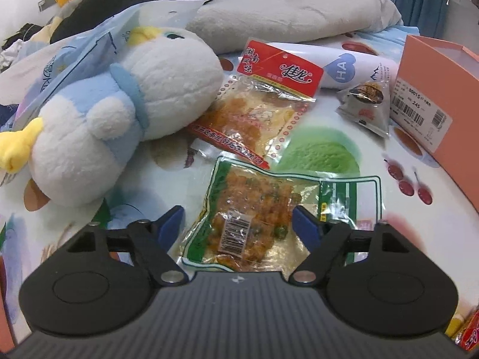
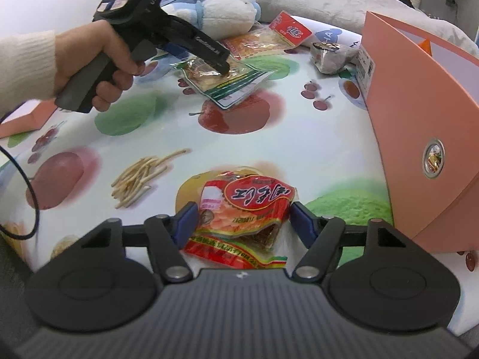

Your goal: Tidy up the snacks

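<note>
Two grippers are mine, each straddling a snack packet on the fruit-printed cloth (image 2: 299,137). My right gripper (image 2: 242,215) has its blue fingers (image 2: 187,220) spread to either side of a red packet (image 2: 248,209); the left finger sits right against the packet's edge and the right one just beside it, neither squeezing. Just right of them rises the pink box (image 2: 419,137). My left gripper (image 1: 238,223) likewise stands spread over a green-edged packet (image 1: 254,218): the right finger (image 1: 305,224) overlaps the wrapper and the left one stands just clear. Beyond those fingertips lies a red-topped packet (image 1: 263,101), left of them a plush toy (image 1: 119,113), and far right a small dark packet (image 1: 365,104) beside the box.
</note>
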The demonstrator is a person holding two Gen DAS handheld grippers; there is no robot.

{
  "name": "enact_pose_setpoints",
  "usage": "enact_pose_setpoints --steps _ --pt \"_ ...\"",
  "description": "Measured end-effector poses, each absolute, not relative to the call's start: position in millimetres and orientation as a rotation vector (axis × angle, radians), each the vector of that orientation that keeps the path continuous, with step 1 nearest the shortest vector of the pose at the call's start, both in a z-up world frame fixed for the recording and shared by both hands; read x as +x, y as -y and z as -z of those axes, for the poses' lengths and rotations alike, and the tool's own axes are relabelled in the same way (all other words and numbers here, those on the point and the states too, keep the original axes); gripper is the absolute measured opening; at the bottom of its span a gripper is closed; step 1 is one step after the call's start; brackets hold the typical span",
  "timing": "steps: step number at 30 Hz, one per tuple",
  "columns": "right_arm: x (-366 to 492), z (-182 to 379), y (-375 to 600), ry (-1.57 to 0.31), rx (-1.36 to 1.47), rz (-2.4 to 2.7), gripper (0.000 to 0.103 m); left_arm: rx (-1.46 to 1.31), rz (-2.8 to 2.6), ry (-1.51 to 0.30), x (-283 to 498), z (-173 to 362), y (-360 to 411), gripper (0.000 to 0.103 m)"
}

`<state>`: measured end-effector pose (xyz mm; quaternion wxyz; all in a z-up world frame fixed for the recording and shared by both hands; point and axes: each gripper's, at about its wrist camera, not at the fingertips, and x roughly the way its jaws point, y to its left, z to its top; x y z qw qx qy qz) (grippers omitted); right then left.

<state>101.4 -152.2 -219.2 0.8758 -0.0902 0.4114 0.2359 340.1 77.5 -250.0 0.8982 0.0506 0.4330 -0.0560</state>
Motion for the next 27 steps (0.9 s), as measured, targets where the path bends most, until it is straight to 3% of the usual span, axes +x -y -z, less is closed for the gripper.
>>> enact_pose_setpoints --steps 5,12,16,17,21,22,23,24,27 --pt "99 218 151 -0.847 -0.191 -0.483 0.063 0.144 0.111 -0.909 325 247 -70 0.053" --pt "98 215 153 -0.831 -0.168 -0.468 0.062 0.035 0.053 -0.908 296 240 -78 0.043" --pt "95 212 154 -0.815 -0.173 -0.462 0.055 -0.045 0.012 -0.902 272 235 -81 0.037" --pt "94 211 154 -0.811 -0.179 -0.460 0.053 -0.056 0.005 -0.899 266 233 -80 0.031" --pt "96 210 157 -0.805 -0.181 -0.454 0.037 -0.132 -0.014 -0.895 239 229 -81 0.029" --pt "97 210 158 -0.805 -0.181 -0.457 0.028 -0.137 -0.016 -0.893 232 229 -78 0.028" --pt "97 210 159 -0.813 -0.176 -0.461 0.002 -0.140 -0.023 -0.891 225 227 -77 0.028" --pt "97 210 160 -0.813 -0.177 -0.454 0.007 -0.148 -0.029 -0.890 219 227 -76 0.027" --pt "97 209 161 -0.812 -0.182 -0.454 0.006 -0.188 -0.025 -0.891 201 225 -74 0.026"
